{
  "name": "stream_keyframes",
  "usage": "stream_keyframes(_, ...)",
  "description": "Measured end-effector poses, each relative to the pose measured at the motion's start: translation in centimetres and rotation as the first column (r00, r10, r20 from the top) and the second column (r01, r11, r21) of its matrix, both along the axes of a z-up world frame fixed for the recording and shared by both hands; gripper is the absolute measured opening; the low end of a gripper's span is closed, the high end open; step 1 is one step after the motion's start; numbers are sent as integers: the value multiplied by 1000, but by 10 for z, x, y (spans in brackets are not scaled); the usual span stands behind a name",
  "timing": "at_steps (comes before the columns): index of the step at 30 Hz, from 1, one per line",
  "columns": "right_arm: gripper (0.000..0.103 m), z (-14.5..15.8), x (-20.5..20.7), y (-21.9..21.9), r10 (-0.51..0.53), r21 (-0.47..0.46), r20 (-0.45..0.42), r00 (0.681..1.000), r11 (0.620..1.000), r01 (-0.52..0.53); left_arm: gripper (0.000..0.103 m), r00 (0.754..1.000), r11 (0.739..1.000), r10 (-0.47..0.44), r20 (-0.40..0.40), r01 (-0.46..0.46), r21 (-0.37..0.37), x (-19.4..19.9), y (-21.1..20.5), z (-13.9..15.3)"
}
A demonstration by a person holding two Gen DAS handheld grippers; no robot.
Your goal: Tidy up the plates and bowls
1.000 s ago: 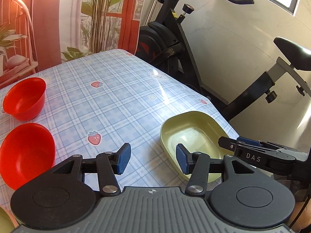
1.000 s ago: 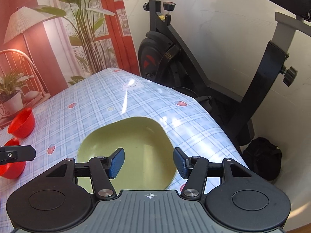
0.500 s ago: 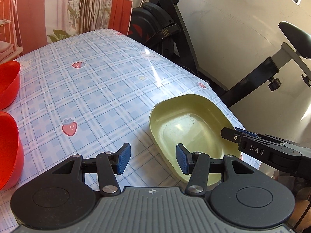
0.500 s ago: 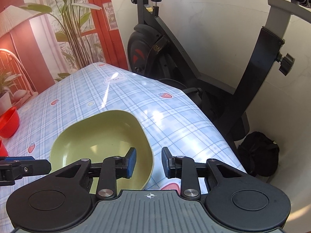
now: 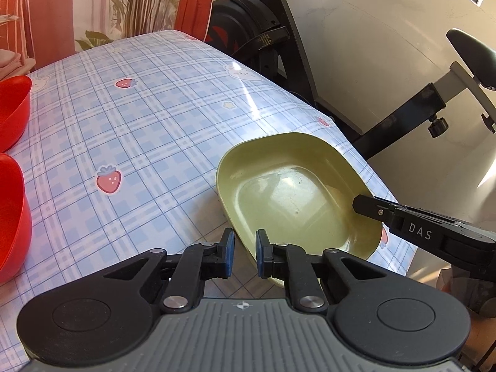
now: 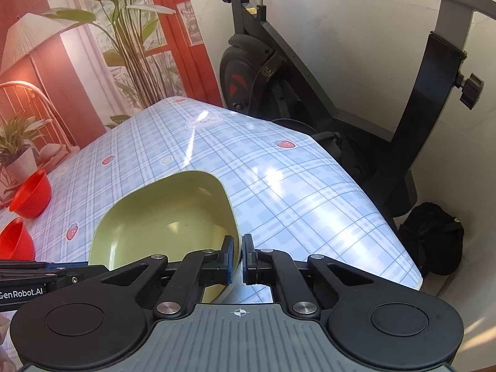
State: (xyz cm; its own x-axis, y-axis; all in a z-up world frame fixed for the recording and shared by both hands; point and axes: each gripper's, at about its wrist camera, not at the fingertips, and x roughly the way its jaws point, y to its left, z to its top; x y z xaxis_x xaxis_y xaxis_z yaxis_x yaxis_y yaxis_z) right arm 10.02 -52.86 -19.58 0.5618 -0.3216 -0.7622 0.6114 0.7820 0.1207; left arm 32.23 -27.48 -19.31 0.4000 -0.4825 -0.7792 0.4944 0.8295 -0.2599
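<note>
A pale green oval dish lies near the right edge of the checked table; it also shows in the right wrist view. My left gripper has its jaws closed on the dish's near left rim. My right gripper has its jaws closed on the dish's near right rim; it reaches into the left wrist view at the dish's far side. Two red bowls stand at the left of the table, also seen small in the right wrist view.
The blue checked tablecloth with strawberry prints covers the table. A black exercise bike stands close beyond the table's right edge. A black bag lies on the floor. A wall poster with plants hangs behind.
Both grippers closed from wide open onto opposite rims of the green dish. The left gripper also moved forward and right toward the dish.
</note>
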Motion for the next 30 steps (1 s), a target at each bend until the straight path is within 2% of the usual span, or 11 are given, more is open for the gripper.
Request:
stream_keyframes(7,5,11,1,14,23,14,21,1000,1000,-23,16,999,1000,19,49,-19,-6,-10,19,22)
stream_keyframes(16,6,38,19,54,110,30,75,991,993,-113,16,991,994,102,85,-100,-33,-23,73,58)
stream_keyframes(23,7,57,46,99,211,42,104,972,975,-217,16,973,980,194,122,-188,-58,-38,125,85)
stream_keyframes(30,8,69,73,154,311,39,111,944,948,-317,16,945,951,305,119,-297,-87,-54,181,99)
